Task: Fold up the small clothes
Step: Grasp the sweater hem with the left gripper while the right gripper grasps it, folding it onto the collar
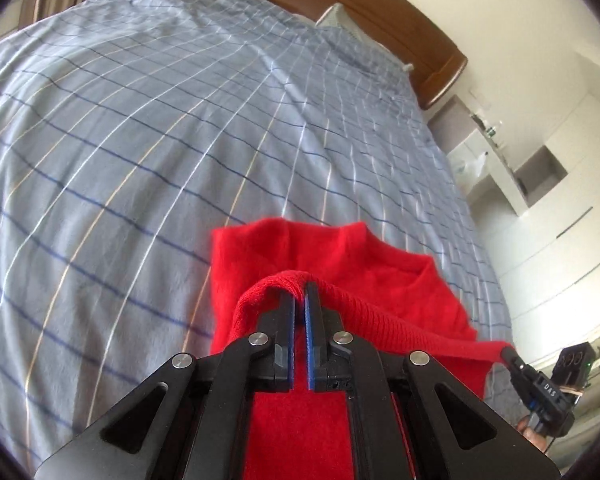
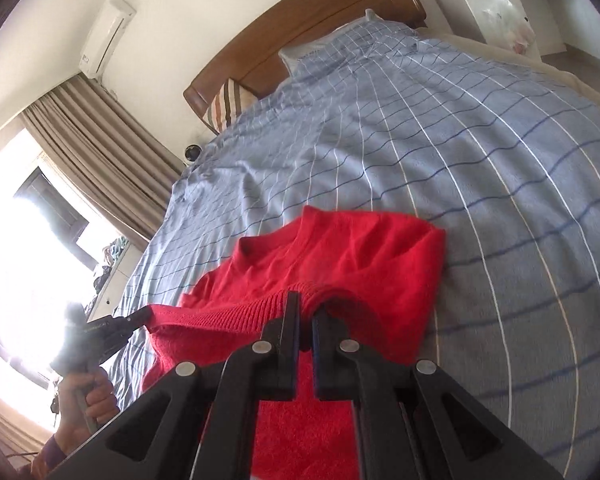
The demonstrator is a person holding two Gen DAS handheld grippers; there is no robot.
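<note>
The red sweater (image 1: 340,264) lay on the bed (image 1: 160,140), its ribbed hem stretched between the left hand-held gripper (image 1: 299,294) and the right hand-held gripper (image 2: 306,306), both closed on it; the collar lay straight ahead.

The left gripper (image 1: 300,294) pinches the ribbed hem of the red sweater (image 1: 332,256) above the checked bedspread (image 1: 180,120).

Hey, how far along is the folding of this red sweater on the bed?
Partly done: the red sweater lies on the bed with its sides apparently tucked in. In hand: the left gripper and right gripper each pinch the ribbed hem, lifted. Left: carry the hem over toward the collar, lay it down and let go.
</note>
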